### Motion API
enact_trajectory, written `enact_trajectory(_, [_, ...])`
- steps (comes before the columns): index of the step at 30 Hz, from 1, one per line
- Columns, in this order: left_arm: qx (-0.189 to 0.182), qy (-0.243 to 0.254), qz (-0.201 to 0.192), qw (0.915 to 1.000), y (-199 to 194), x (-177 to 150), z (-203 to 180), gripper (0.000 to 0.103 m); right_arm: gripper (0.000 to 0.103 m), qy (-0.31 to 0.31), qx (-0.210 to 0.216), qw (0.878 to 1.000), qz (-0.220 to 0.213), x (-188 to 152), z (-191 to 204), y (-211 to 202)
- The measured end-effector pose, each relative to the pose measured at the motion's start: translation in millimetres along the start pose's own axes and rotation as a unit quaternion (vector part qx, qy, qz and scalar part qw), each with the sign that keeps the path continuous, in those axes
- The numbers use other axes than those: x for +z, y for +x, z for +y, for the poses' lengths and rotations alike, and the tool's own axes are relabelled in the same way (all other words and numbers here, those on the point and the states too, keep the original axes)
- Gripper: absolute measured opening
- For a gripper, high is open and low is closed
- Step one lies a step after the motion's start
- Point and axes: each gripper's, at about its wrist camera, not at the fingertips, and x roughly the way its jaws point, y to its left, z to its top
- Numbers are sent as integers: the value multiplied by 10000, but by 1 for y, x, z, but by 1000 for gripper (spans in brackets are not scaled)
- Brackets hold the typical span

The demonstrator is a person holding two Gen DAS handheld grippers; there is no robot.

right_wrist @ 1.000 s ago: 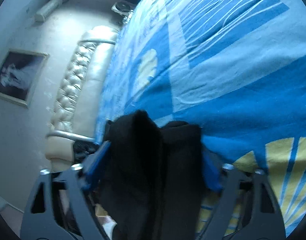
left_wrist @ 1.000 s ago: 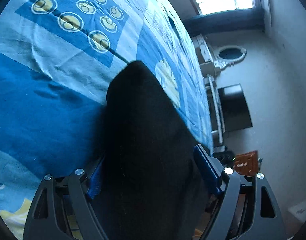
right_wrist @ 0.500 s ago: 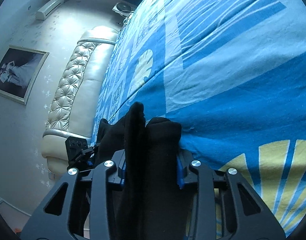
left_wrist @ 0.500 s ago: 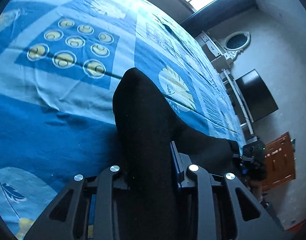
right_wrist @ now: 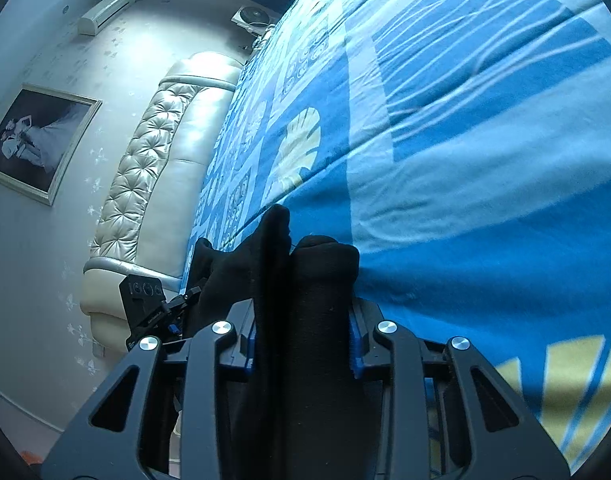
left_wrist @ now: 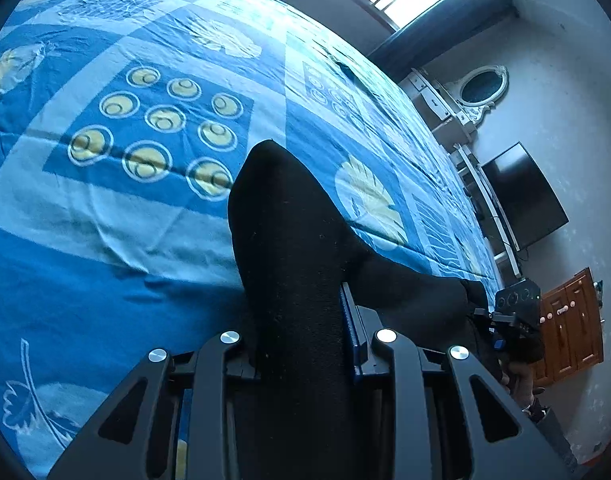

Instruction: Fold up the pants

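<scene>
Pants (left_wrist: 289, 248), black and bunched, lie at the near edge of the blue patterned bedspread (left_wrist: 105, 208), rising from it in a fold. Left gripper (left_wrist: 301, 336) pinches one bunch of the cloth; right gripper (right_wrist: 301, 336) pinches another, well apart along that same edge.

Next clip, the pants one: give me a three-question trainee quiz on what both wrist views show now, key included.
1. True or false: the left tongs are clamped on the black pants.
2. What do the right tongs grip? A) a pillow B) bunched black pants C) nothing
3. Fill in: the pants lie on a patterned ____ bedsheet.

Key: 1 true. 2 B. 3 blue. Both pairs of tongs have just been closing, with the cloth between them.
</scene>
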Motion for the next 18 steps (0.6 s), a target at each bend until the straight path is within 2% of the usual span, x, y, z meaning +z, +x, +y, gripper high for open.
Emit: enact_trajectory(18, [-35, -110, -122, 9999, 6, 20, 13, 30, 32, 61, 85, 9999, -131, 23, 1, 23])
